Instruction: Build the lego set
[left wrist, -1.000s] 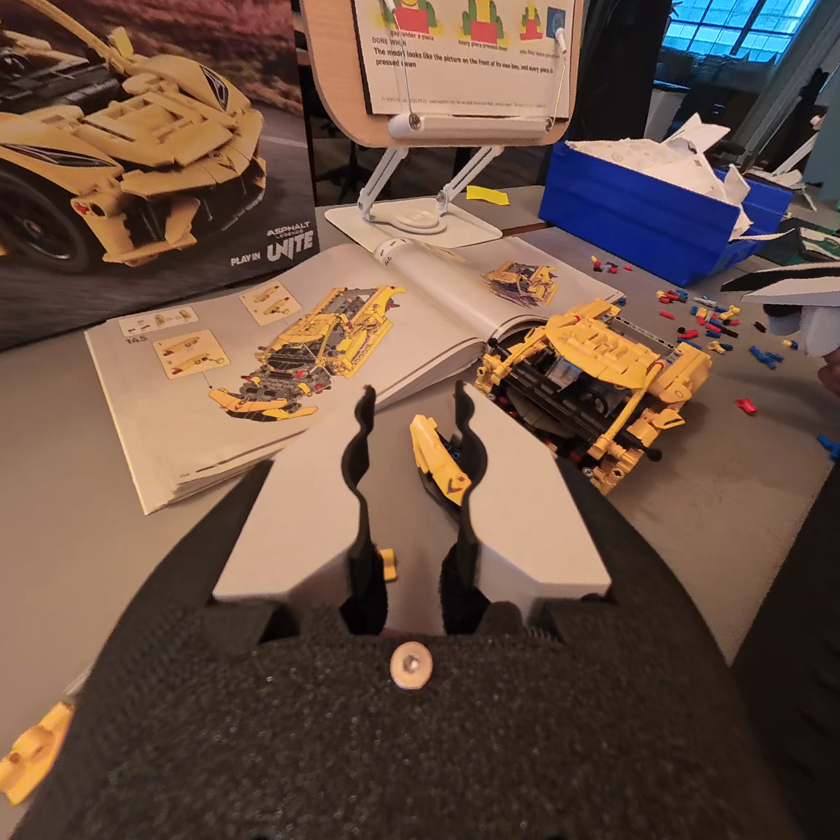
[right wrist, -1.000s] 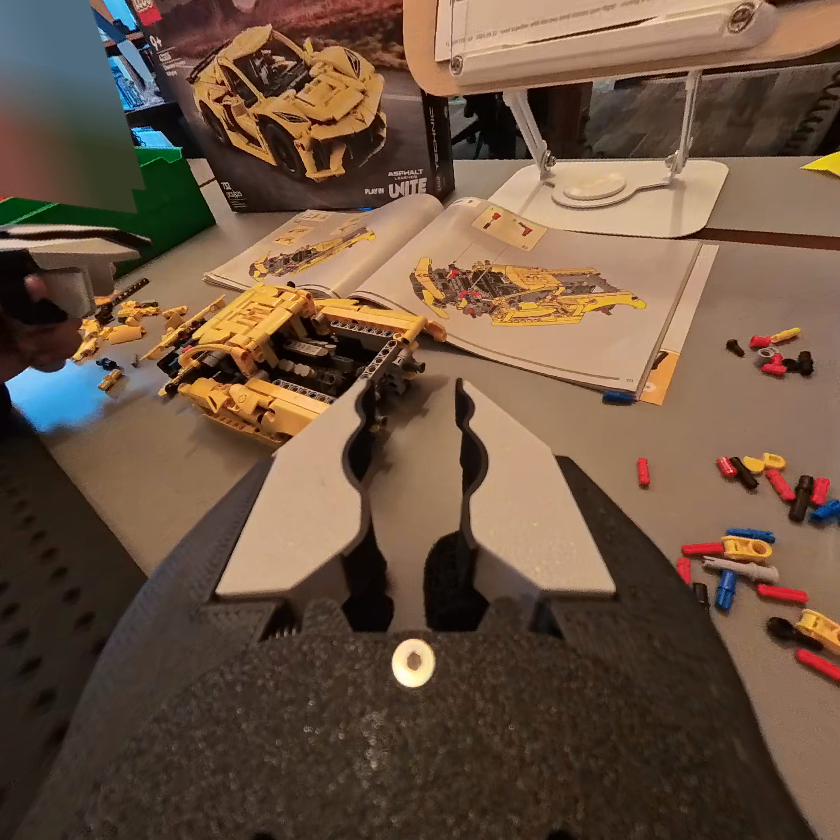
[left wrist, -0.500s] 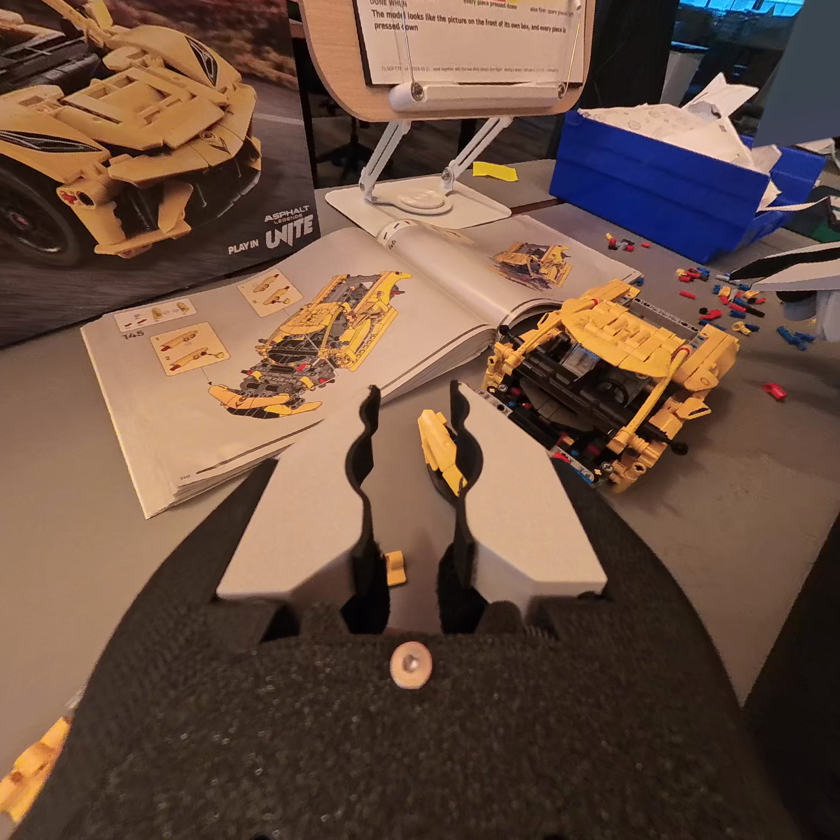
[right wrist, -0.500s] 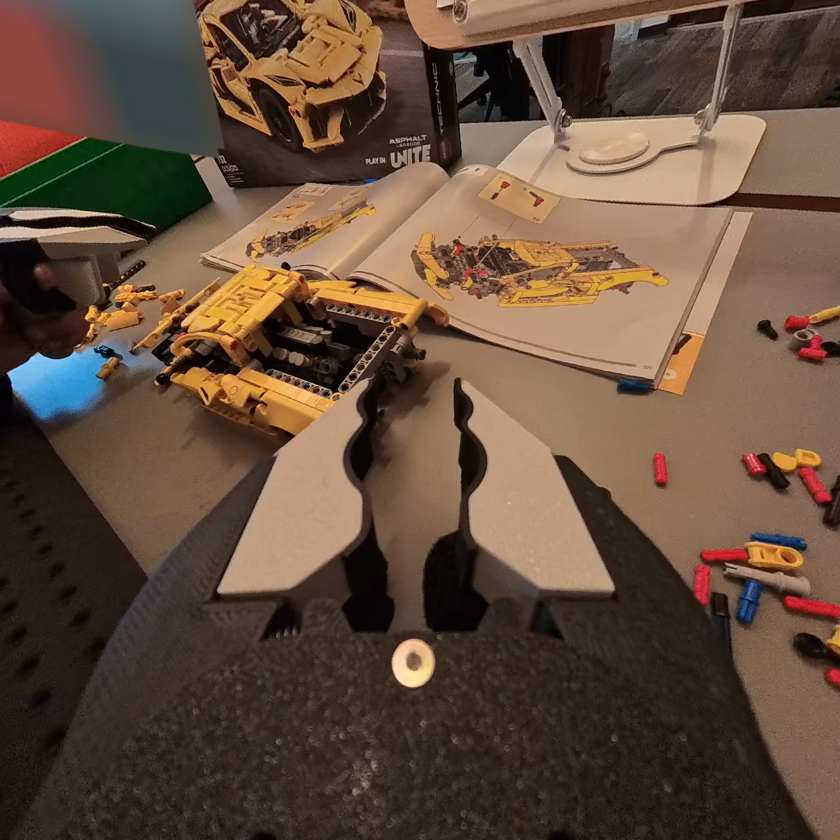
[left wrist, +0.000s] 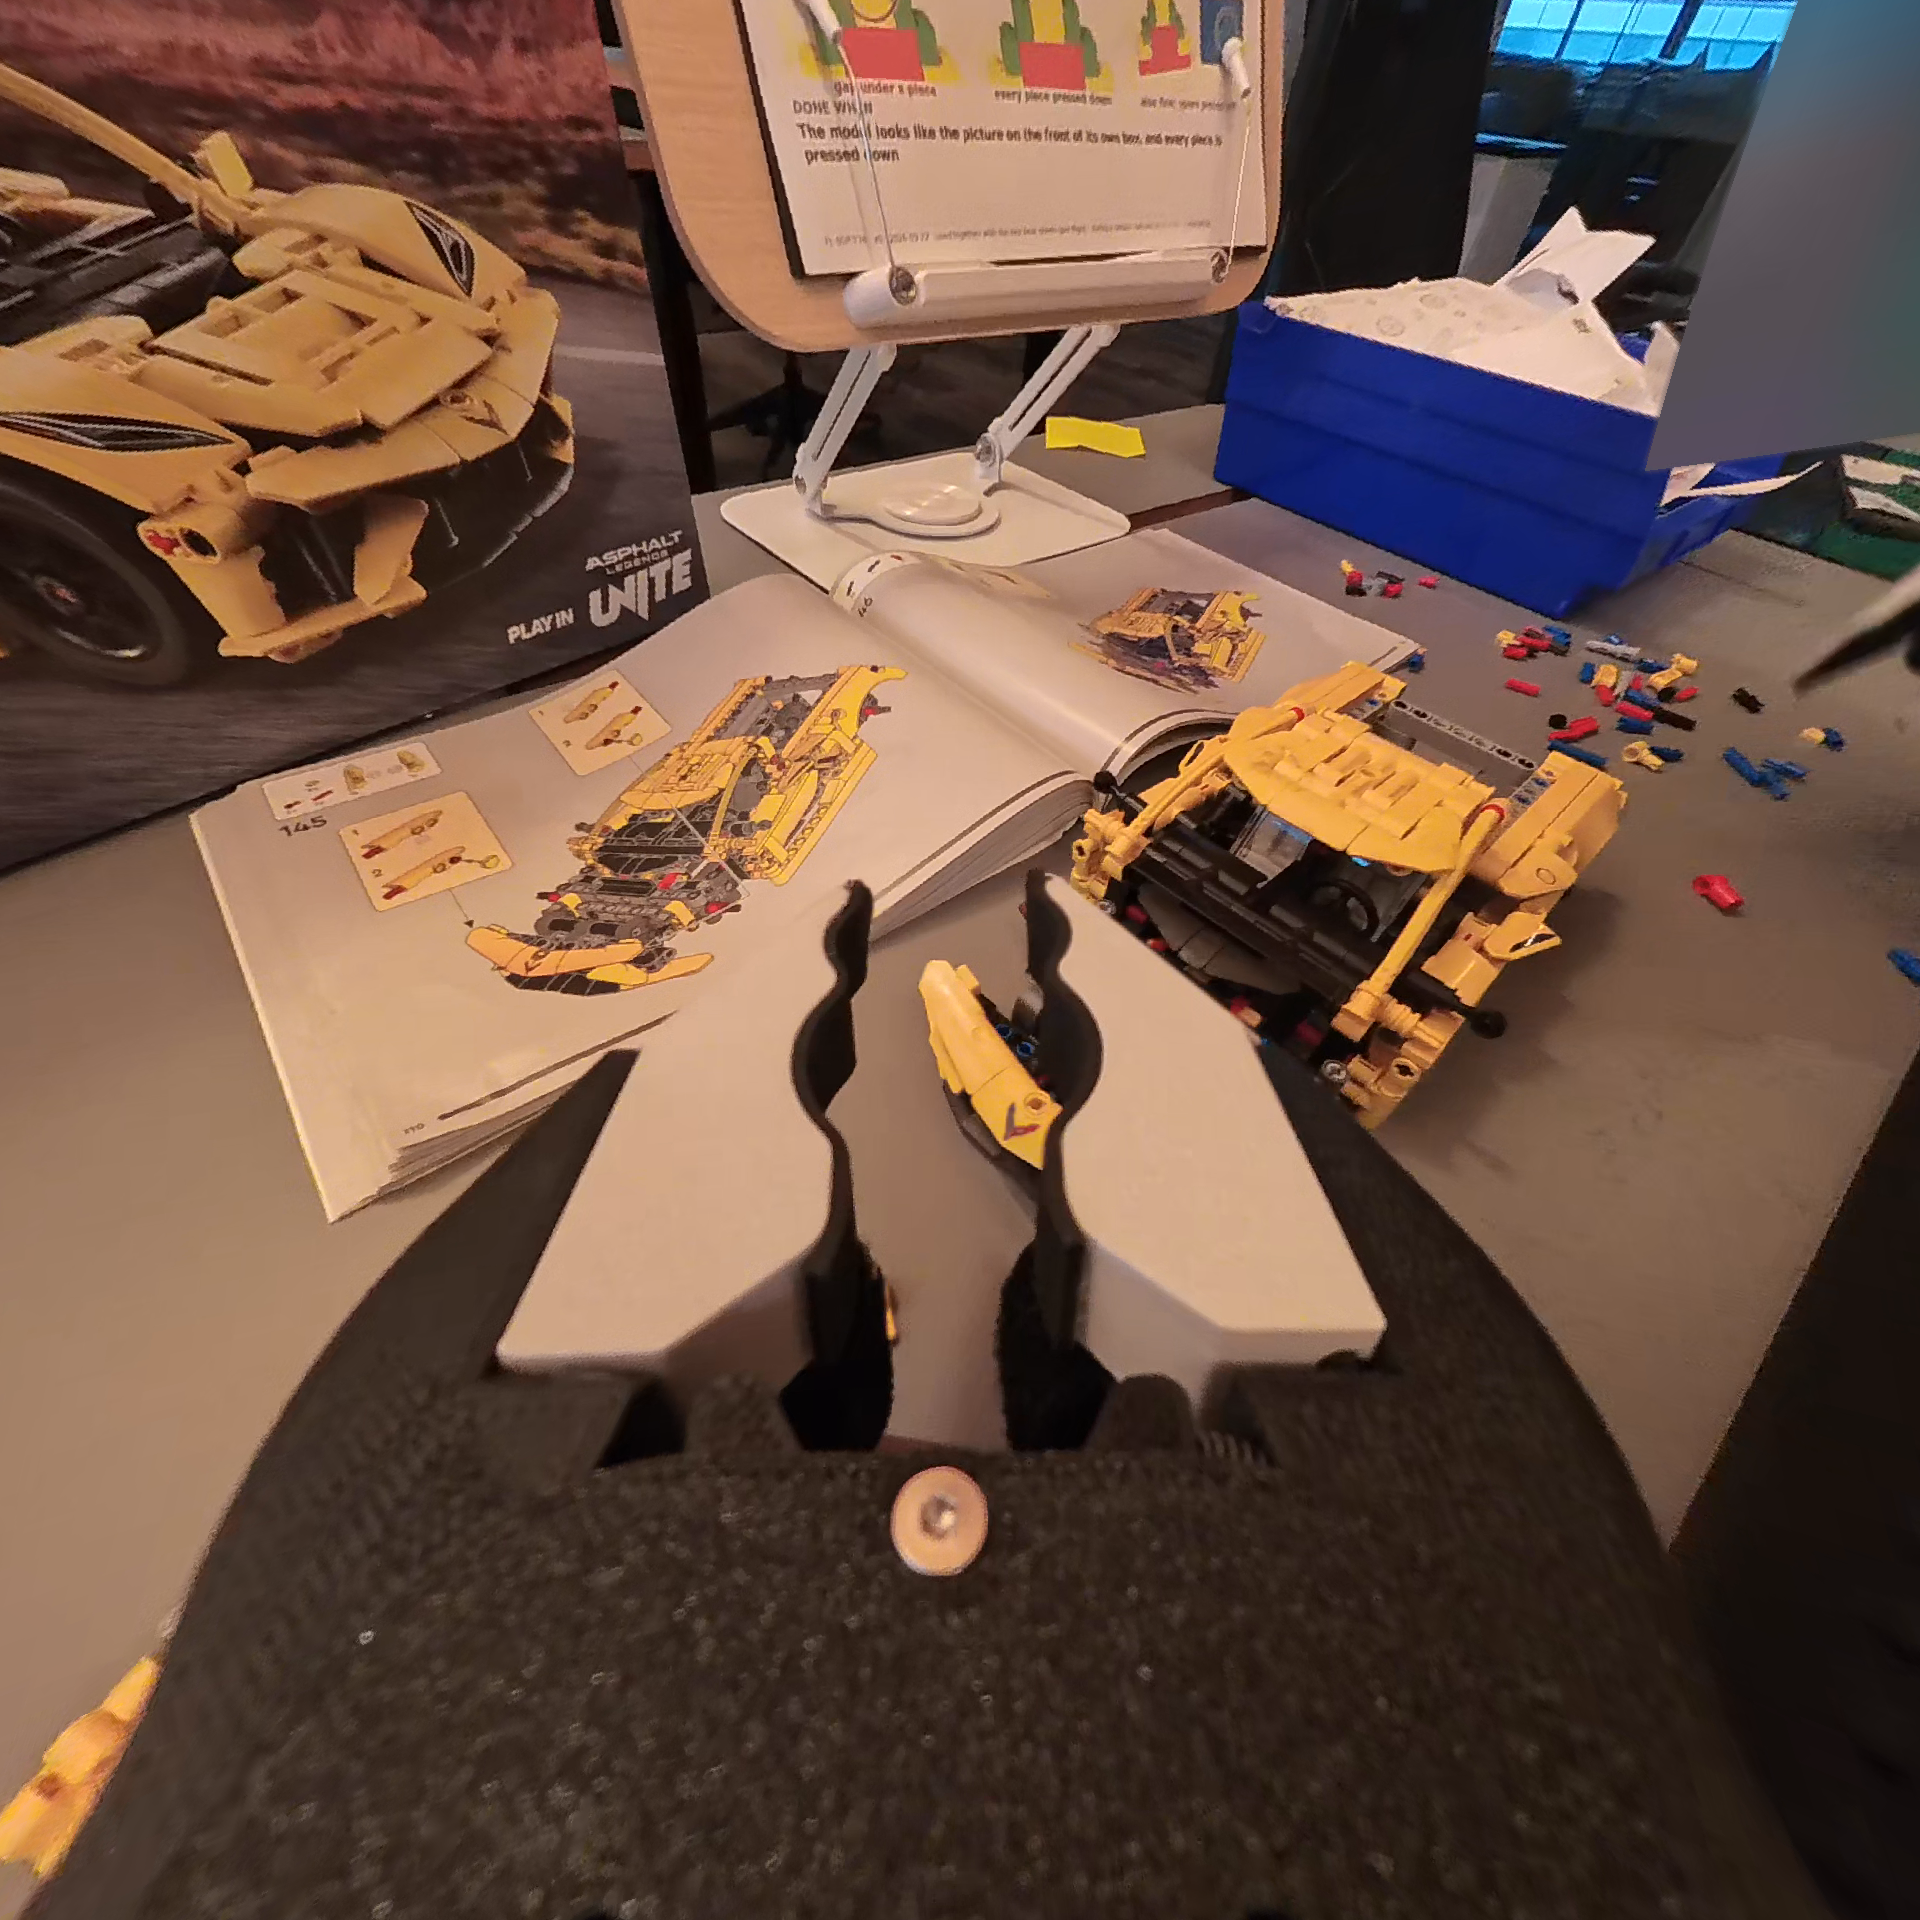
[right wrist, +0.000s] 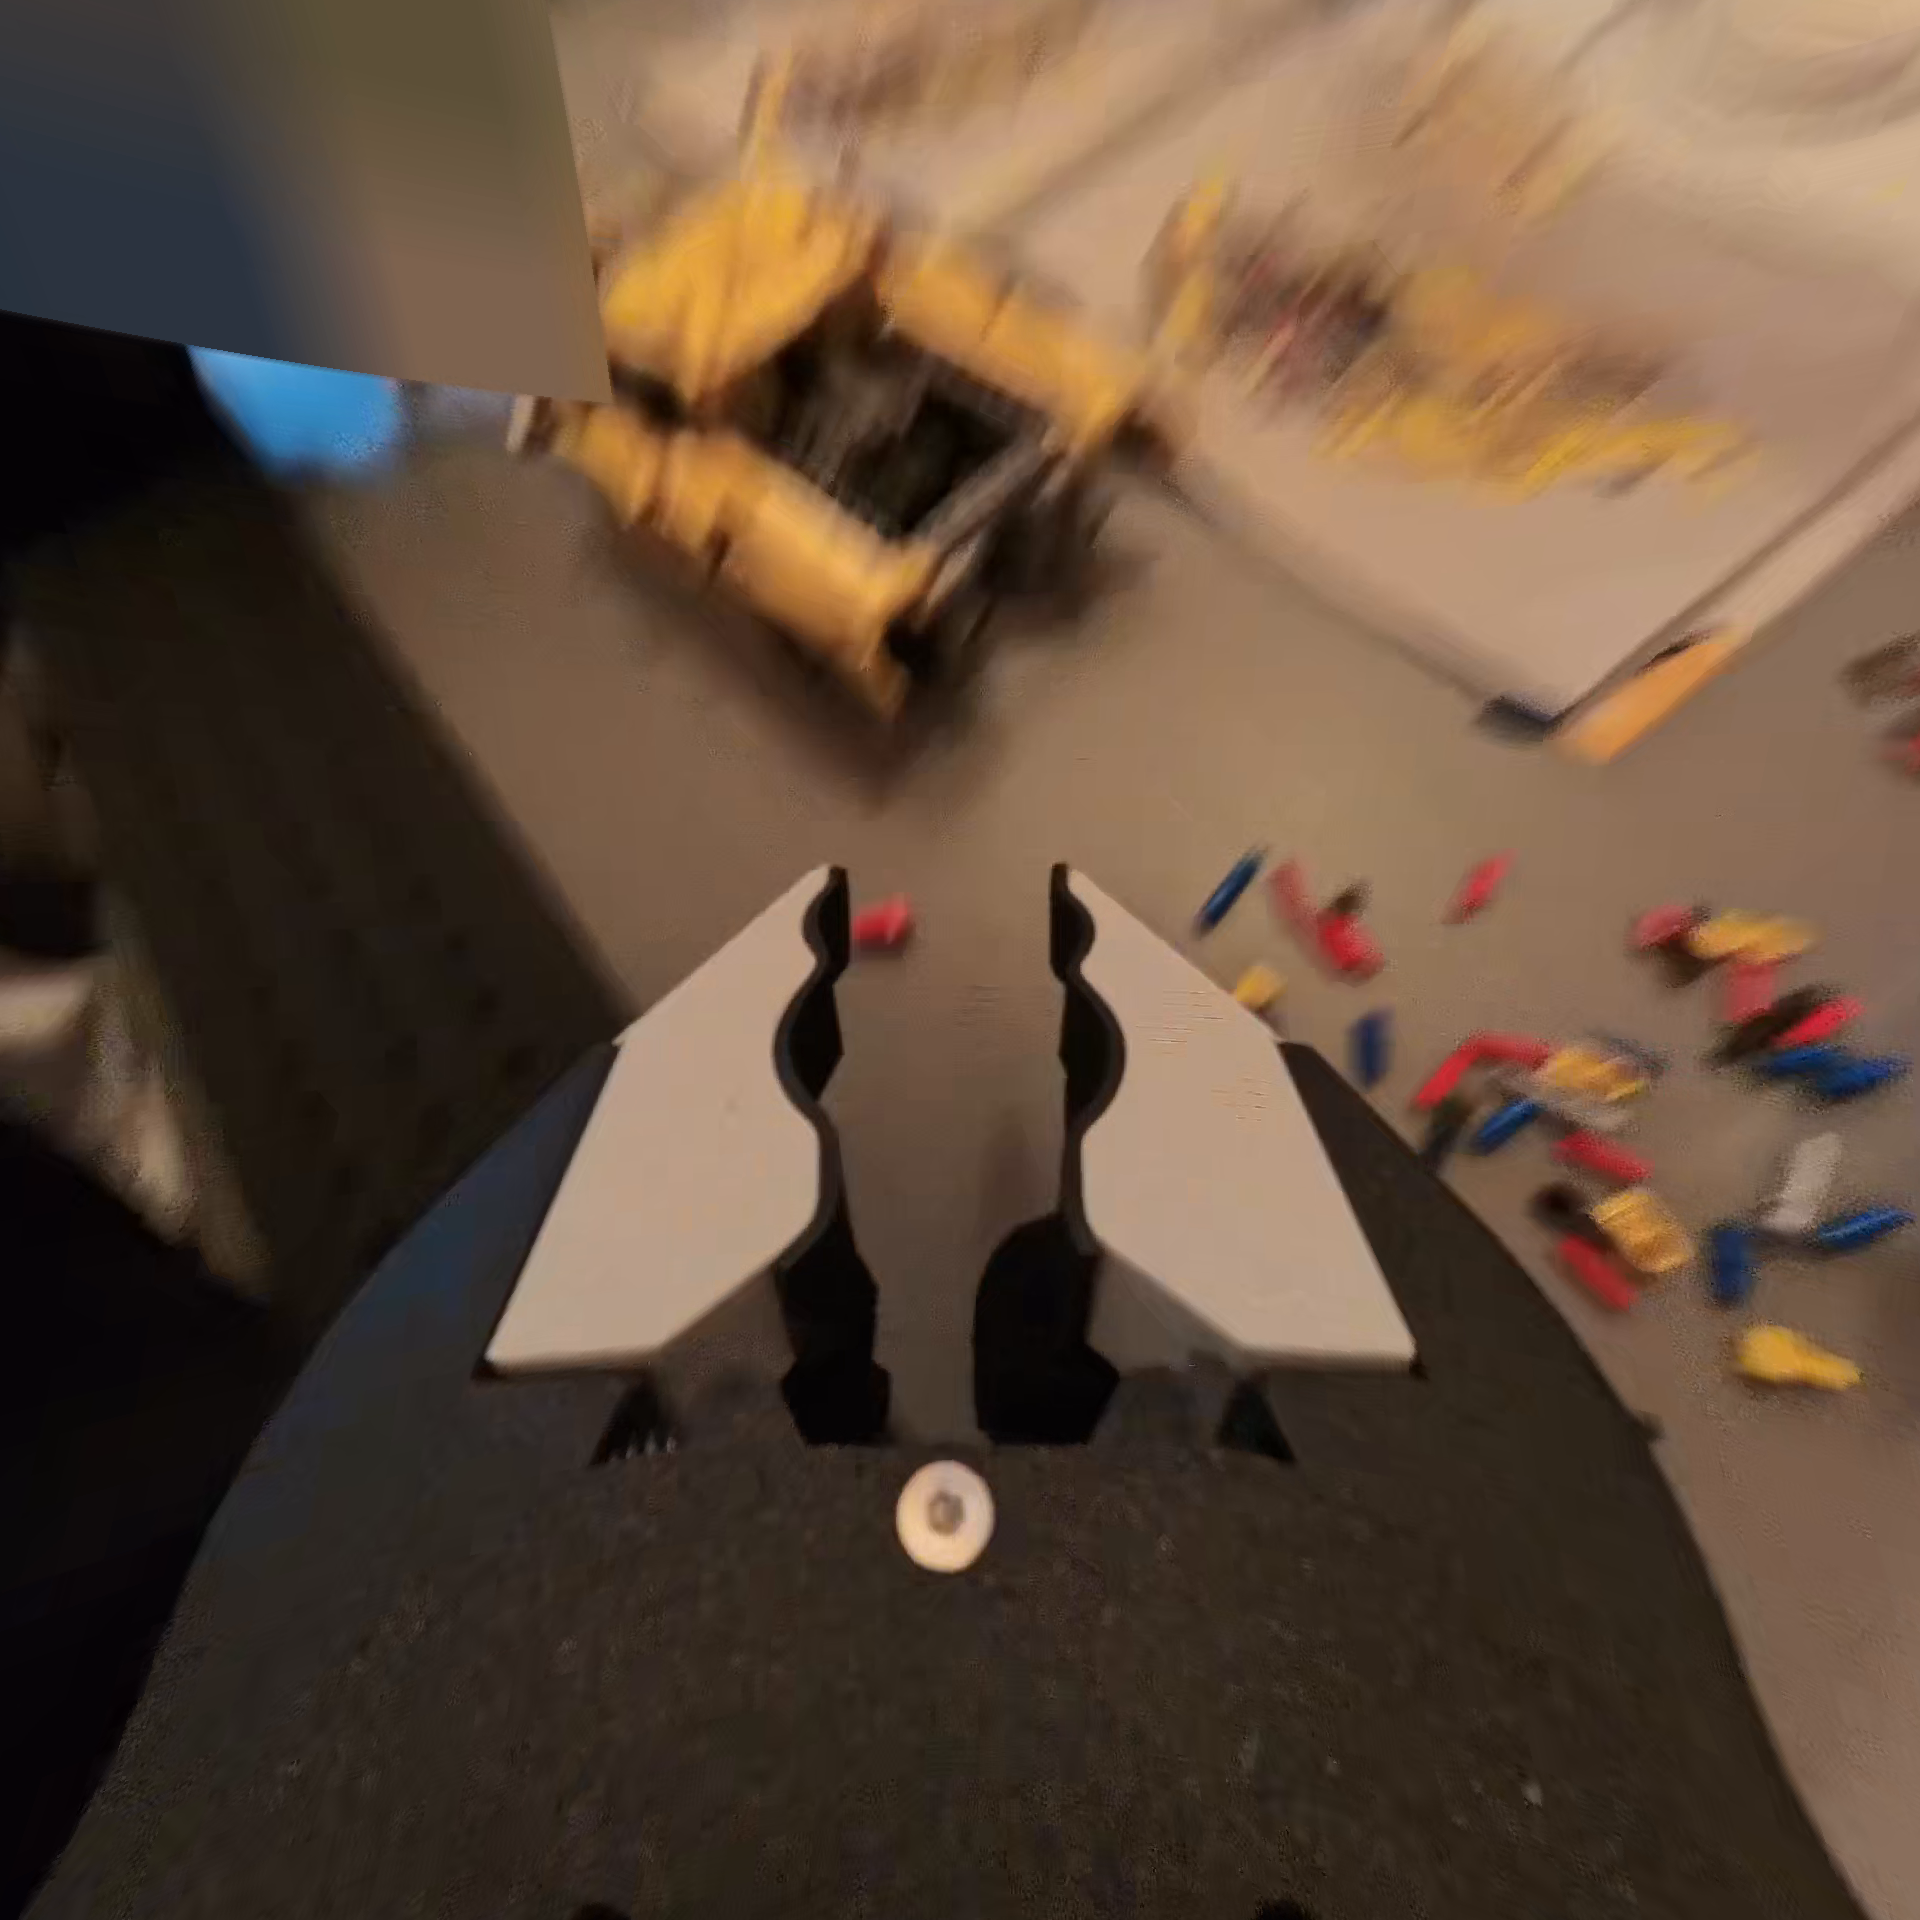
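Grey tabletop (left wrist: pixel 1621 1122) under both spread grippers, left gripper (left wrist: pixel 940 904) over yellow piece (left wrist: pixel 982 1049), right gripper (right wrist: pixel 945 883) seemingly empty.

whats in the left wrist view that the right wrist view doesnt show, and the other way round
Only the left wrist view: the set's box, a paper stand, a blue bin, and a yellow panel piece lying between the open left gripper fingers.
Only the right wrist view: the open, empty right gripper above a red pin, all heavily motion-blurred.
Both: the part-built yellow car, the open instruction book, scattered small pins and the grey table.
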